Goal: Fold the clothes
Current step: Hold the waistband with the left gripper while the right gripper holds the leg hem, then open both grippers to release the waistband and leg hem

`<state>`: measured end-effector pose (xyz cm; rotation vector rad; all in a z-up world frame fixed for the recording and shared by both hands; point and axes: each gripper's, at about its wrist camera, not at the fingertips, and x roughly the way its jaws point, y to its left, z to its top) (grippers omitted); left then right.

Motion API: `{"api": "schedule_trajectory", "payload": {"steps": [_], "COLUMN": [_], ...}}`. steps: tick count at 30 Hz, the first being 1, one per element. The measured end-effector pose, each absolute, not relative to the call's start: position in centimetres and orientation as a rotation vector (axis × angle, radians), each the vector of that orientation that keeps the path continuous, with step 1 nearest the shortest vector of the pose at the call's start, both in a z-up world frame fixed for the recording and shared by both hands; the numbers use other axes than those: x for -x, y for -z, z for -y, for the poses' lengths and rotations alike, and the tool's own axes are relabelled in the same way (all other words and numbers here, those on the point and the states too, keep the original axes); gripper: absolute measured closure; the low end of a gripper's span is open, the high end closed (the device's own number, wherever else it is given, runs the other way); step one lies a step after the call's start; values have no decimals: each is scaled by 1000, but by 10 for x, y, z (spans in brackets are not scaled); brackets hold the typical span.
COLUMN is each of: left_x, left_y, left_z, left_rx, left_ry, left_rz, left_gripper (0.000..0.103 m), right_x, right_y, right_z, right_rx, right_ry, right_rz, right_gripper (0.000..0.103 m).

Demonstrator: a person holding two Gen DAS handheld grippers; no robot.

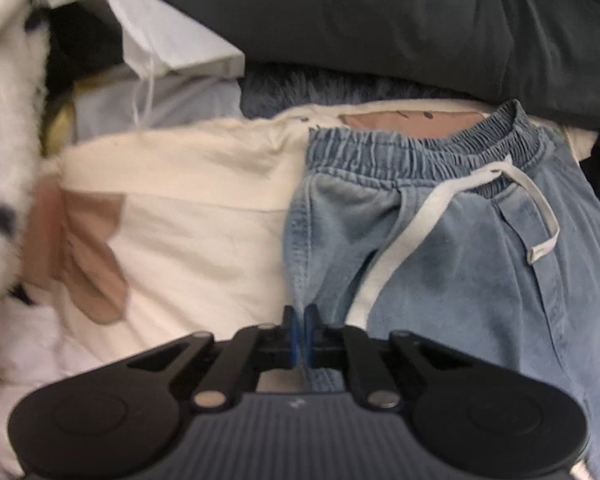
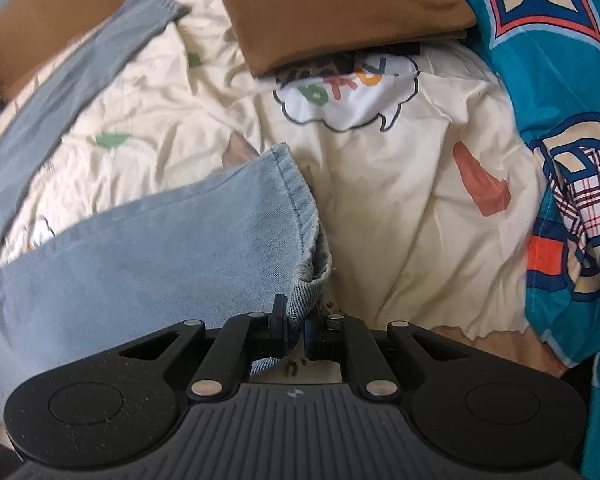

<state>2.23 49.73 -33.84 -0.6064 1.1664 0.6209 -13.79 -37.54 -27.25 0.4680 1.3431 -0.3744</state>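
Light blue denim trousers with an elastic waistband and a white drawstring lie on a cream printed bedsheet. My left gripper is shut on the trousers' left side edge below the waistband, denim pinched between its blue pads. In the right wrist view a trouser leg runs in from the left, its stitched hem toward the middle. My right gripper is shut on the hem's corner. The other leg lies flat farther away.
A dark grey duvet lies beyond the waistband, a white fluffy spotted item at the left, and white and pale blue cloth behind. In the right wrist view a folded brown garment sits at the top and a teal patterned quilt at the right.
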Motion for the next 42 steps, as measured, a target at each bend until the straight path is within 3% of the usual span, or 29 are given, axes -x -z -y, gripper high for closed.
{"api": "schedule_trajectory", "payload": {"steps": [7,19,20,22,23,24,26,32,42], "left_x": [-27,-37,-39,-43,-45,-47,-50,-64,-99], "left_y": [321,357,357,355,350,345,332,307,304], "left_z": [-495,-494,-493,-492,-491,-489,-485,-471,-434], "left_rx": [541,438,421,378,344,312,254,144,93], "left_ry": [-621,-659,-658,-661,-671,-675,-663,-650,-555], "left_rz": [-1202,-1306,-1322,-1351,-1363,-1366,-1349,-1294,-1252], "left_gripper": [99,97,91,69,55,50,50,49,49], "right_x": [161,188,189,191,191,189,188,177,120], "right_y": [292,338,341,344,343,340,332,314,334], "right_z": [382,374,375,376,376,375,375,387,404], "right_rx": [-507,-501,-512,-533,-521,-479,-416,-384,-320], "right_ry": [431,475,479,478,475,475,480,455,363], "right_rz": [-1427,-1515,-1515,-1525,-1527,-1524,-1502,-1361,-1257], "right_gripper": [97,97,96,93,80,65,52,52,53]}}
